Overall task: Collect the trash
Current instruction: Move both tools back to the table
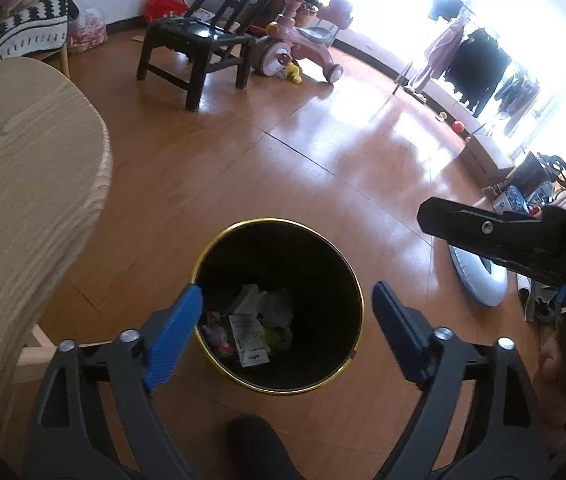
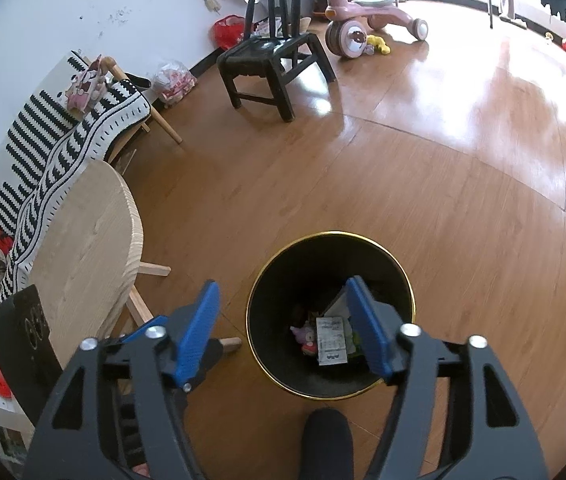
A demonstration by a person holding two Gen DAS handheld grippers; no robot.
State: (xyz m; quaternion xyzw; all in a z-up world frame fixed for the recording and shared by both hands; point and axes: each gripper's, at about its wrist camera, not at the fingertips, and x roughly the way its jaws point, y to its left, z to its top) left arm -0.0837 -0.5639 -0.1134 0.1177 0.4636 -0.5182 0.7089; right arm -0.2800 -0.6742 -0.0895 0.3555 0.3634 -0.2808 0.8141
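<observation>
A black trash bin [image 1: 279,240] with a gold rim stands on the wooden floor, and the right wrist view shows this bin [image 2: 331,256] too. Inside lie paper wrappers [image 1: 249,336] and other scraps; a white printed slip [image 2: 331,342] lies among them. My left gripper [image 1: 287,300] hangs open above the bin's mouth with nothing between its blue pads. My right gripper [image 2: 281,300] is open too, over the bin's left rim, and holds nothing. The right gripper's black finger [image 1: 483,228] shows at the right edge of the left wrist view.
A round light-wood table [image 1: 23,184] stands left of the bin. Farther back are a black wooden chair [image 1: 199,40], a pink tricycle [image 1: 303,44] and a bench with a striped blanket [image 2: 55,148]. A white inflatable ring [image 1: 479,276] lies on the floor at the right.
</observation>
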